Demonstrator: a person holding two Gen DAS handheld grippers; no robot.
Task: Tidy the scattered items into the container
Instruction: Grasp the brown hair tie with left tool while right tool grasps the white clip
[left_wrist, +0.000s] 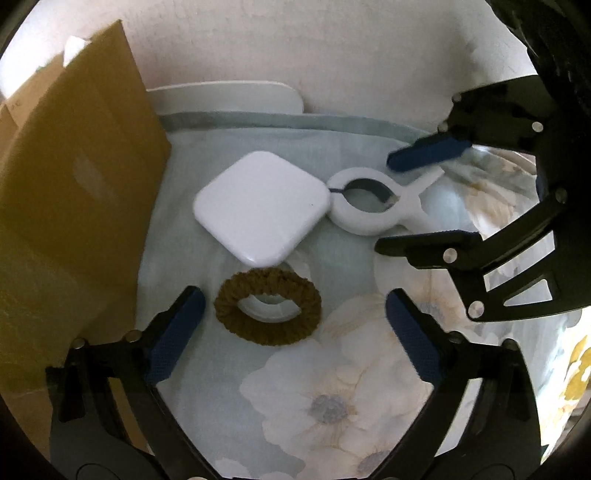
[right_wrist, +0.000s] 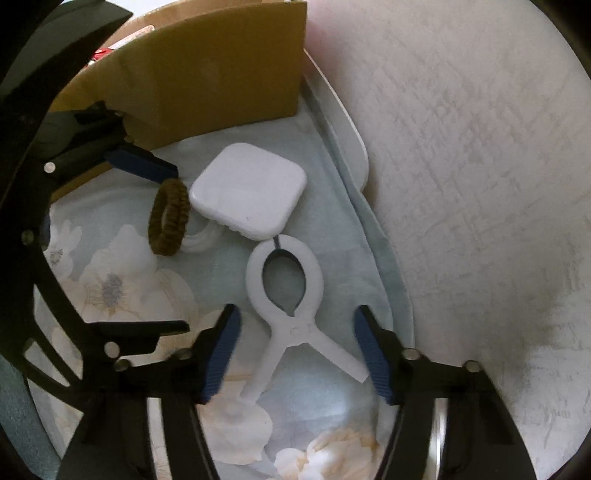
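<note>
White clip (right_wrist: 286, 295) between the wide-open, empty jaws of the right gripper (right_wrist: 297, 350); left gripper (left_wrist: 288, 332) likewise open around brown scrunchie (left_wrist: 267, 306).

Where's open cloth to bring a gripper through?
Free: flowered cloth below the brown hair tie, between the left gripper fingers. Crowded: white square case, white clamp and hair tie cluster beside the cardboard box.

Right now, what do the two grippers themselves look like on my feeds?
Both match: the left gripper and right gripper have black plastic frames with triangular truss cut-outs, round silver pins at the joints, and two tapering fingers faced with dark blue, finely ribbed pads. No cables, labels or sleeves are visible in either view.
</note>
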